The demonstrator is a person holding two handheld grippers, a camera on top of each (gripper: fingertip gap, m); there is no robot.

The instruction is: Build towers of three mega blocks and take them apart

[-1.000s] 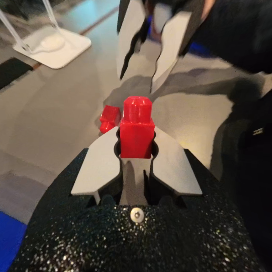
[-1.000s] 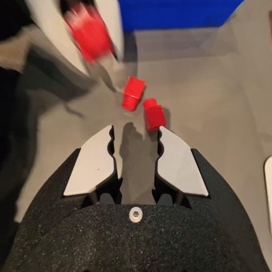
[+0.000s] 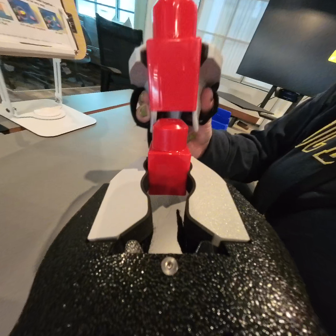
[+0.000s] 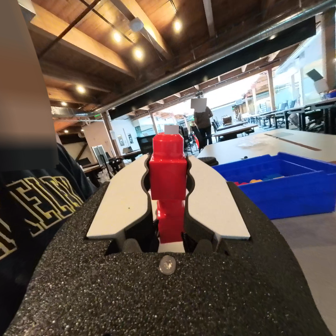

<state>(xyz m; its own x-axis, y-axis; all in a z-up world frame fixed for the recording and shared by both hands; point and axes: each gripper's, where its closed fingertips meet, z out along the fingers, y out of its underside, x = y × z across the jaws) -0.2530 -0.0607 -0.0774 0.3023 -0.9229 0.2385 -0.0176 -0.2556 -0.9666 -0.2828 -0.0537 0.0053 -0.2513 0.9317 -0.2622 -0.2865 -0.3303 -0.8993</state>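
My left gripper (image 3: 168, 163) is shut on a red mega block (image 3: 168, 174), stud up, held above the grey table (image 3: 45, 172). My right gripper (image 4: 168, 158) is shut on a second red block (image 4: 168, 178), also stud up. In the left wrist view this second block (image 3: 173, 72) hangs straight above the first, its hollow base just over the lower stud with a thin gap showing. The right gripper's fingers (image 3: 211, 69) flank it. In the right wrist view the lower block (image 4: 170, 223) shows directly beneath, between my fingers. No third block is in view.
A white sign stand (image 3: 51, 116) is on the table at the far left. A blue bin (image 4: 291, 181) with coloured blocks sits to the right of the right gripper. A person's dark sleeve (image 3: 254, 154) fills the right side. A black screen (image 3: 300, 45) stands behind.
The right gripper, open and empty over the table before, is now shut on a red block. Both grippers have lifted and tilted up, bringing the two blocks into line.
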